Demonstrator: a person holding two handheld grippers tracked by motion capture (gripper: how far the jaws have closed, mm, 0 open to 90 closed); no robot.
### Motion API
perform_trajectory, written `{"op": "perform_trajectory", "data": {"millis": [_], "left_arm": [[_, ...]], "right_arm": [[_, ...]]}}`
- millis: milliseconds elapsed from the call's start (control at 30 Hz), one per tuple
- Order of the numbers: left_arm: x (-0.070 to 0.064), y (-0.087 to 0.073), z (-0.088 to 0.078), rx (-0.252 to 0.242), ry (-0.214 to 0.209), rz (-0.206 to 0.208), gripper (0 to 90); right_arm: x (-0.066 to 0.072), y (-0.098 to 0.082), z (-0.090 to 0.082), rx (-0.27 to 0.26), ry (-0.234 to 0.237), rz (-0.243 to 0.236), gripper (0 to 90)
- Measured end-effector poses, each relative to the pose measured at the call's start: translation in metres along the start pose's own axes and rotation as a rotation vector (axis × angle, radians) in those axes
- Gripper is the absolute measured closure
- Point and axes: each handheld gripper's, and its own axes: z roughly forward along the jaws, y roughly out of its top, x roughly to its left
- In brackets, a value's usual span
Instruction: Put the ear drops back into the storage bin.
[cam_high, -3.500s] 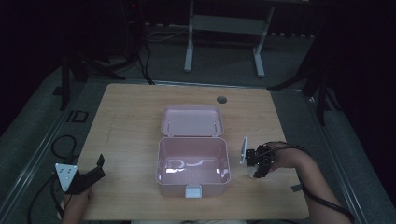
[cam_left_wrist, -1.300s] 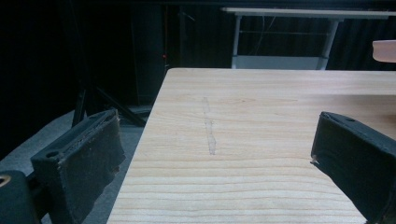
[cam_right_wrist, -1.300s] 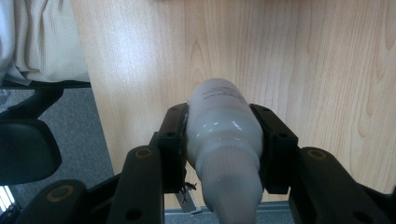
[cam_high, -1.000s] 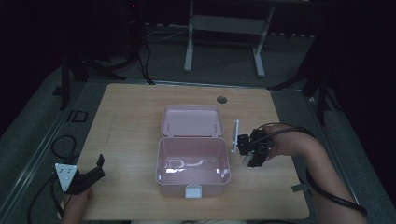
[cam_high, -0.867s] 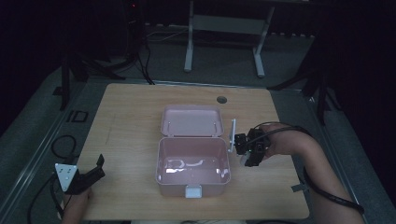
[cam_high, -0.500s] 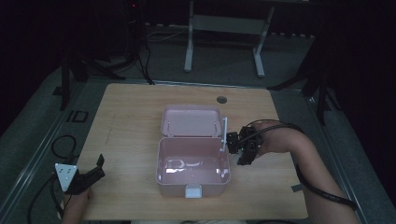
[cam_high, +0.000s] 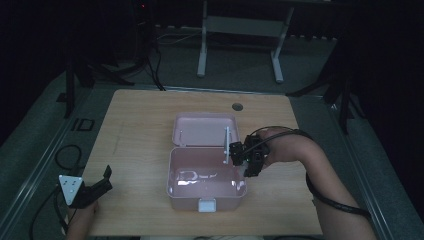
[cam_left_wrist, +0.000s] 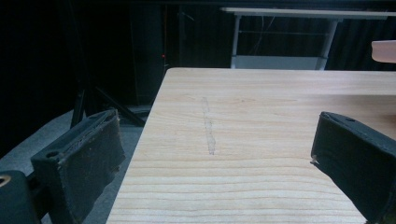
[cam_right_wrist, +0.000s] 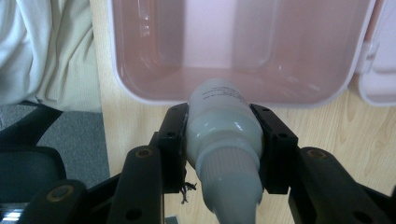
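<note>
Wooden table, seen from above, in a dark room: grey floor around it, a metal stand beyond the far edge, a cable off the left edge. A round hole sits near the far edge, a faint pencil-like line on the left part of the wood.

Pink box, open, at the centre toward the near edge; its lid lies flat behind it.

My left claw rests at the near left corner, jaws wide, nothing between them.

My right claw grips a pale bottle, pads pressed on both its sides. The bottle hangs at the box's right wall, by the far right corner, its base over the rim.

Against the earliest frame: the right claw has travelled from the table right of the box, leftward and toward the far edge, up to the rim. Left claw and box are unchanged.
</note>
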Motion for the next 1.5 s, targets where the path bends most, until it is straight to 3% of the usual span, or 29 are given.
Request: {"op": "perform_trajectory", "data": {"millis": [500,1333,1500], "left_arm": [[0.0,0.0,0.0,0.001,-0.001,0.0,2.4],[0.0,0.0,0.0,0.0,-0.002,0.002,2.4],[0.0,0.0,0.0,0.001,-0.003,0.003,2.4]], "right_arm": [[0.001,0.026,0.007,-0.004,0.017,-0.051,59.5],[0.002,0.046,0.061,-0.008,0.063,-0.108,59.5],[0.003,0.05,0.076,0.023,0.068,-0.123,59.4]]}}
